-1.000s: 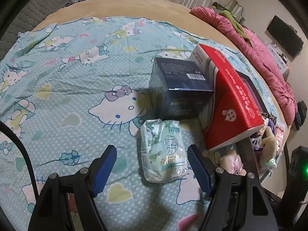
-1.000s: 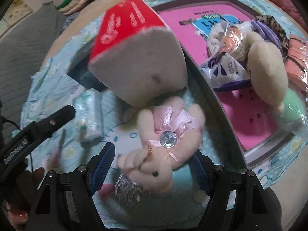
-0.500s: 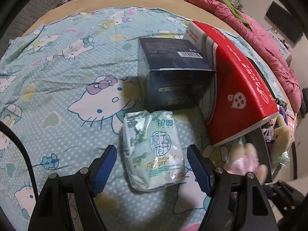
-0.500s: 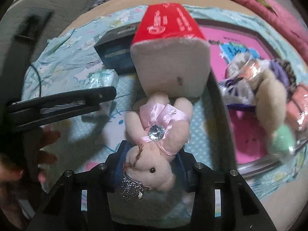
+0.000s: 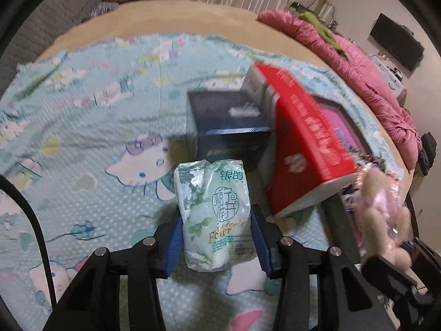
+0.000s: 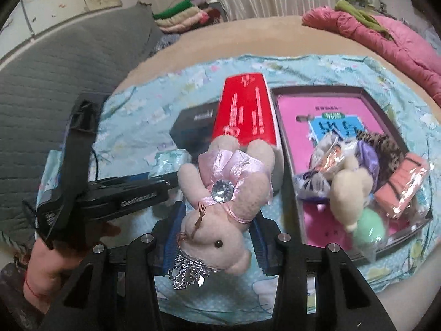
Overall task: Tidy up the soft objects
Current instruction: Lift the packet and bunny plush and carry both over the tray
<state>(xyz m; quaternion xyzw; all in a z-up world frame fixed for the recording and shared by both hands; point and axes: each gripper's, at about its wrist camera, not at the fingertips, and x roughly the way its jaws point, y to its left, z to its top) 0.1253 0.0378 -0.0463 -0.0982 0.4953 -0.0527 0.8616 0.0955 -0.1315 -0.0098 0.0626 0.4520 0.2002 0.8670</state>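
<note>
Blue pads of the left tool (image 5: 216, 235) were closing on a soft tissue pack (image 5: 215, 215), which sat between them with the pads at its two long sides, just in front of the dark box (image 5: 230, 127) and to the left of the red box (image 5: 303, 138) on the bed's cartoon sheet (image 5: 82, 138). The right tool (image 6: 215, 234) stood narrowed on a plush rabbit (image 6: 223, 195), its pads pressed into the toy's head and neck, with the rabbit's feet pointing toward the red box (image 6: 245, 113) and its crown dangling below. To the right of the red box lay the pink-bottomed tray (image 6: 289, 115), already holding a cream plush, a purple wrapper, a green ball and an orange packet bunched at its near right end. The step in hand looked like carrying both soft things over to that tray. To do it well, I would have kept the squeeze on the tissue pack light but even, since its slick wrapper could slide out of a loose pinch, and lifted it clear of the dark box before swinging right. The rabbit should probably go first, set down in the tray's bare far part beside the red box, so the two tools would not cross or knock that leaning box.
</note>
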